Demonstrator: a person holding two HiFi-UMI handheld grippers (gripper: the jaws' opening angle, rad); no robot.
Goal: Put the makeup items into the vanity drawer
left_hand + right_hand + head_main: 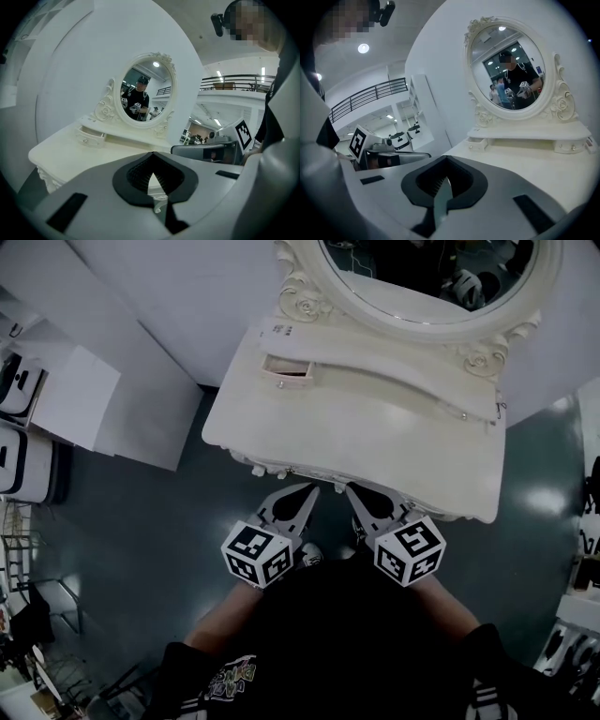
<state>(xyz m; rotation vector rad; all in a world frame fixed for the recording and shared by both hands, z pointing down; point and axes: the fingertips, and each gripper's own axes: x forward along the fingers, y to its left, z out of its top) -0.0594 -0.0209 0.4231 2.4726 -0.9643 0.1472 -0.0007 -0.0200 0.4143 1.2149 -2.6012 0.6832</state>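
"Looking down, where did the drawer sit?"

"The vanity drawer (289, 372) sat at the upper left of the vanity top (375, 437), below the mirror (431, 277), pulled slightly out. No makeup items showed anywhere."

"And the grippers?"

"The left gripper (307, 493) and right gripper (356, 493) hung at the table's near edge, lower middle of the frame, both clenched on nothing."

"Advice?"

"I judged it best to locate the items first, spread the jaws before reaching, and draw the drawer wider."
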